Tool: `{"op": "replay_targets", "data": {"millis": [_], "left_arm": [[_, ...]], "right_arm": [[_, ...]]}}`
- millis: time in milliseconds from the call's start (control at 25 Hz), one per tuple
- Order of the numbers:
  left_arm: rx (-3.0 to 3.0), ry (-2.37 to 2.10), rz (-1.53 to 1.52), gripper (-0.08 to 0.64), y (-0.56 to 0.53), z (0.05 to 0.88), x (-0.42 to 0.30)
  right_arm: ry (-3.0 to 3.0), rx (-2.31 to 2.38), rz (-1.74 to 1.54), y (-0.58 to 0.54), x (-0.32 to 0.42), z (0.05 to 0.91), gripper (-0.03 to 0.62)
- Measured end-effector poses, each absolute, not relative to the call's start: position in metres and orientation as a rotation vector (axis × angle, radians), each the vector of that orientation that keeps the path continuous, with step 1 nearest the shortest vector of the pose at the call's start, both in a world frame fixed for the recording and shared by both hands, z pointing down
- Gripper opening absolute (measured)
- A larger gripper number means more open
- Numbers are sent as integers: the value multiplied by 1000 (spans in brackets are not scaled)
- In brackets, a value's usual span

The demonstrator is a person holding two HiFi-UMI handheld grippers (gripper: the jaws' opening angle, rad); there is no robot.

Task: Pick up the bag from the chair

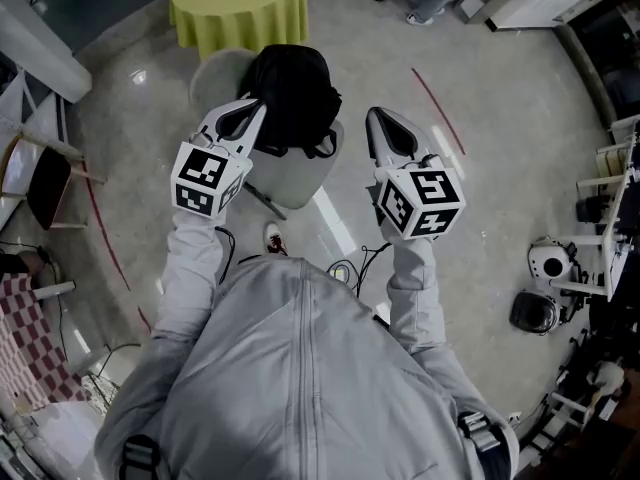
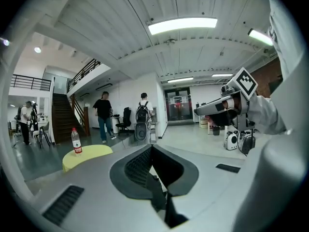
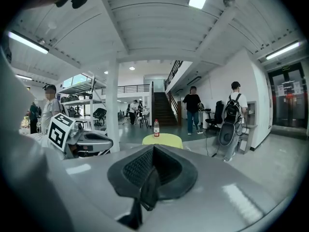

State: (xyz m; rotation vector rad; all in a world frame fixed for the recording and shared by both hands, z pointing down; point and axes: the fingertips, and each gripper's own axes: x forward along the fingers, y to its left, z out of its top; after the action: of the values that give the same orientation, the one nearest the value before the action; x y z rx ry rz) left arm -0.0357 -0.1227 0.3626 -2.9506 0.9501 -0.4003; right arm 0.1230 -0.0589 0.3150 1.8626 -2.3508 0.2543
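A black backpack (image 1: 292,96) sits on a white round-backed chair (image 1: 290,173) straight below and ahead of me in the head view. My left gripper (image 1: 252,113) hovers over the bag's left edge; its jaws are shut and hold nothing. Apart from the bag, to the right of the chair, my right gripper (image 1: 377,123) is shut and empty as well. Both point level across the room, so the bag and chair are out of both gripper views. The left gripper view shows its shut jaws (image 2: 152,151) and the right gripper (image 2: 227,105). The right gripper view shows its shut jaws (image 3: 153,151) and the left gripper (image 3: 79,141).
A round table with a yellow cloth (image 1: 238,3) stands just beyond the chair, with a bottle (image 3: 156,128) on it. Cables and a shoe (image 1: 274,238) lie on the floor near my feet. Robot equipment (image 1: 545,288) sits at the right. People (image 3: 193,108) stand farther off.
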Motion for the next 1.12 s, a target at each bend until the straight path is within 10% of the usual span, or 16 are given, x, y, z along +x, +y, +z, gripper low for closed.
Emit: {"op": "replay_targets", "data": {"millis": [1120], "left_arm": [[-3058, 1128, -645, 8, -298, 451, -7]], "right_arm": [[-2313, 1667, 325, -237, 163, 389, 11]]}}
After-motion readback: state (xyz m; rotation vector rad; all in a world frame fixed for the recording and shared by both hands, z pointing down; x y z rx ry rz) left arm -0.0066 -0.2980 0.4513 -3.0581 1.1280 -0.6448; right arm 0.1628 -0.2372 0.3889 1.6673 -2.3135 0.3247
